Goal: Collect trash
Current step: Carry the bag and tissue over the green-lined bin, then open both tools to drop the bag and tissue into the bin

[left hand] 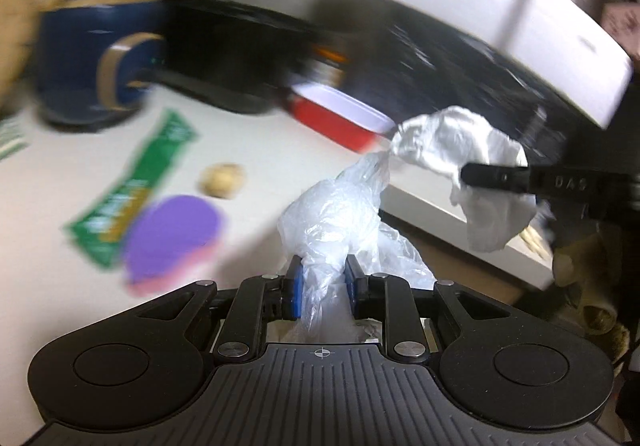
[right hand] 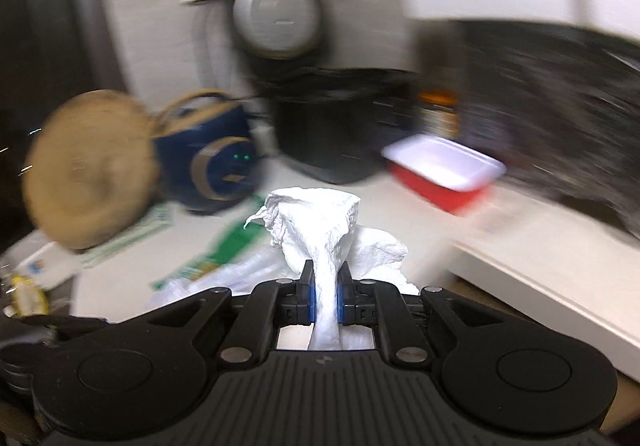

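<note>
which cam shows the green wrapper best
The left wrist view: the green wrapper lies almost whole on the white counter, though blurred, with a purple disc over its near end. The right wrist view shows only a strip of it behind the crumpled tissue.

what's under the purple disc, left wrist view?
The purple disc lies over the lower end of the green wrapper, and a pink edge shows under its near rim. What that pink thing is, and the covered wrapper end, cannot be seen; the picture is blurred.
</note>
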`<control>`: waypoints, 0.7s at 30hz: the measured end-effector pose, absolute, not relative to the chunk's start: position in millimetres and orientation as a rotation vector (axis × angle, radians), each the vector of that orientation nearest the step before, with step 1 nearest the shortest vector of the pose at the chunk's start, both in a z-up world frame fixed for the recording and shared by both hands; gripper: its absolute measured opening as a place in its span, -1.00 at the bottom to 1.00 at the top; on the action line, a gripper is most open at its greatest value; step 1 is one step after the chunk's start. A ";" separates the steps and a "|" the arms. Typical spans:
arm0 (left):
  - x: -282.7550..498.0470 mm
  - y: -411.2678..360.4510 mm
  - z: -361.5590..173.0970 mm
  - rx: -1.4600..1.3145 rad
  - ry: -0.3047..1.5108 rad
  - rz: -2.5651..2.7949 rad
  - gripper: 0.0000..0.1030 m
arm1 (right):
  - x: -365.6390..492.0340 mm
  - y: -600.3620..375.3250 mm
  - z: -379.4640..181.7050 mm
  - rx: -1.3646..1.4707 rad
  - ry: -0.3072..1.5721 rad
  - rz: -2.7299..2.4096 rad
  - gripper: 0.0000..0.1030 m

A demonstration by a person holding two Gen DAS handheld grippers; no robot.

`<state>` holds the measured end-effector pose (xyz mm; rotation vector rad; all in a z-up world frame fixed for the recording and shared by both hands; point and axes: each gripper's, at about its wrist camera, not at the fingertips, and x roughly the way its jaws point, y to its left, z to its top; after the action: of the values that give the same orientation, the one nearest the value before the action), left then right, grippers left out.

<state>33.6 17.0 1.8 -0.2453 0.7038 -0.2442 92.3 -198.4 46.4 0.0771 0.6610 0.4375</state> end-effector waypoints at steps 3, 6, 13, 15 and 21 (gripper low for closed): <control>52.5 -21.8 -13.0 -0.232 0.764 -0.332 -0.53 | 84.9 -243.4 31.2 0.111 0.684 0.338 -0.82; 79.6 -61.2 -39.2 -0.248 0.875 -0.391 -0.53 | 78.1 -287.6 12.5 0.137 0.706 0.246 -0.82; 137.3 -144.9 -155.5 -0.292 1.204 -0.368 -0.53 | 62.5 -378.3 -50.2 0.179 0.833 0.070 -0.82; 151.7 -160.8 -201.6 -0.276 1.262 -0.325 -0.53 | 63.7 -398.5 -75.3 0.217 0.875 0.060 -0.82; 177.6 -171.9 -327.3 -0.371 1.342 -0.243 -0.45 | 85.9 -426.5 -170.0 0.289 0.967 0.015 -0.82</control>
<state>177.6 -171.9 -327.3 -0.3709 1.3416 -0.2425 85.9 -426.5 -170.0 0.2894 0.9667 0.0151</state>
